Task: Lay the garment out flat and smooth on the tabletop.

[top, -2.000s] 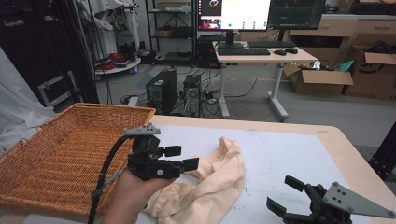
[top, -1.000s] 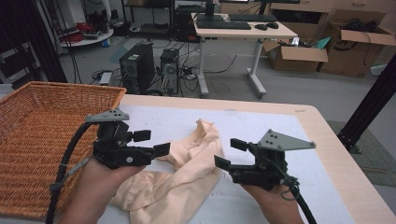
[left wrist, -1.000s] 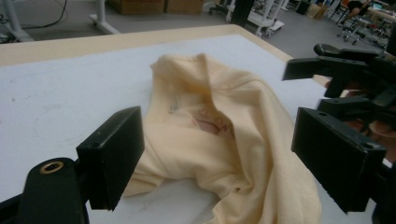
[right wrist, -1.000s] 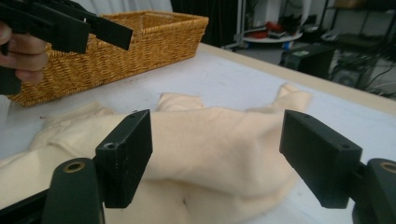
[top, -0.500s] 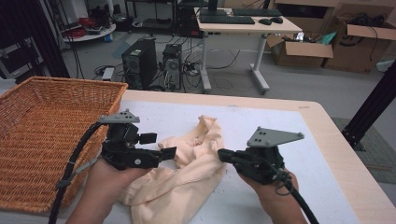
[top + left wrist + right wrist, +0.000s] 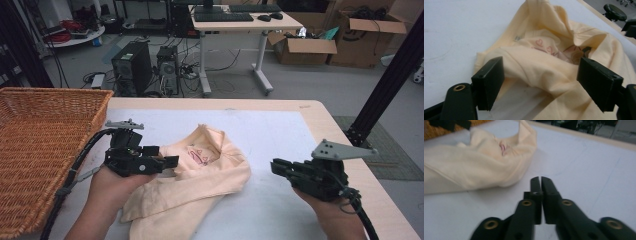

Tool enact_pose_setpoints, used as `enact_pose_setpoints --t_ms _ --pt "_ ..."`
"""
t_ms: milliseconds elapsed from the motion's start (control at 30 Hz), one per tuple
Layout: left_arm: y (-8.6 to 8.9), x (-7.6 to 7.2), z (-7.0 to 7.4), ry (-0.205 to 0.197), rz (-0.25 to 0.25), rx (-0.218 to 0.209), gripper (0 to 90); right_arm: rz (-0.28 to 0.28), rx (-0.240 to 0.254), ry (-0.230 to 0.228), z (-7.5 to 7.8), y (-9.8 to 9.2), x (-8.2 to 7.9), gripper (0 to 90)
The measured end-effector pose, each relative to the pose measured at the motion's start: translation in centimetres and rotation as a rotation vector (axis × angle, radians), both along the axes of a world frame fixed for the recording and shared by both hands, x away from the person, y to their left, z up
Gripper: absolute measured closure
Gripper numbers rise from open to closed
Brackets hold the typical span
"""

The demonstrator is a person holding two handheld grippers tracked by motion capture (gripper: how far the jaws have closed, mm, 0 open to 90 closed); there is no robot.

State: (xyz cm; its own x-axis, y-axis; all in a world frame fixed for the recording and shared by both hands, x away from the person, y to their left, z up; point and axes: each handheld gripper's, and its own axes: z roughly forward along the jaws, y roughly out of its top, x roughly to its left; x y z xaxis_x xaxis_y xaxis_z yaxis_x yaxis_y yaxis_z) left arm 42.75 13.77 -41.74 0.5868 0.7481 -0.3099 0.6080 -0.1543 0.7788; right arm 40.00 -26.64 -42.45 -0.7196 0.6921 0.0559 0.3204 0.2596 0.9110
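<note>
On the white tabletop (image 6: 280,135), wide-spread jaws of the left gripper (image 6: 170,161) are set about a fold of the crumpled cream cotton shirt (image 6: 200,175) at the middle, unpinched, while the right gripper (image 6: 276,166) is held near, nearly closed on nothing, having just reopened slightly.

The table (image 6: 280,130) has a pale white-grey top with a light wooden edge and occupies the centre and lower part of the high view. A crumpled cream garment (image 6: 200,175) lies directly on it at lower centre. A woven wicker basket (image 6: 45,145) rests at the left edge of the frame, just beside the garment.
</note>
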Motion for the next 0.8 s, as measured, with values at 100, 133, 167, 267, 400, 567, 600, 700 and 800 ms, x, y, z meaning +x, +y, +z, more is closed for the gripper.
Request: enact_pose_setpoints --t_ms 100,133,167,267,400,567,600,700,800 --pt "-0.1 0.6 -0.7 0.044 0.02 -0.025 27.9 0.017 0.012 0.02 0.7 1.2 0.5 55.7" --pt "-0.2 0.7 -0.9 0.055 0.026 -0.026 29.3 0.032 0.018 0.021 1.1 1.9 0.8 53.5" --pt "-0.5 1.1 -1.4 0.069 0.026 -0.016 34.4 0.057 0.01 0.027 1.5 3.5 1.3 48.0" --pt "-1.1 1.5 -1.8 0.09 0.027 0.017 41.3 0.09 -0.018 0.044 1.5 5.3 1.9 45.3" --pt "-2.2 2.0 -2.6 0.105 0.001 0.067 63.2 0.174 -0.103 0.105 -0.3 8.8 2.8 59.4" --pt "-1.6 2.0 -2.1 0.061 -0.051 0.041 83.6 0.222 -0.132 0.11 -1.0 9.0 2.7 87.5" --pt "-1.6 2.0 -2.1 0.061 -0.051 0.041 83.9 0.222 -0.132 0.11 -1.0 9.0 2.7 87.5" --pt "0.3 2.3 -1.3 0.064 -0.047 -0.01 84.4 0.218 -0.078 0.117 -0.2 6.9 2.8 88.2" --pt "3.1 2.8 0.0 0.046 0.002 -0.012 84.6 0.187 -0.062 0.097 0.6 4.7 2.7 88.3"
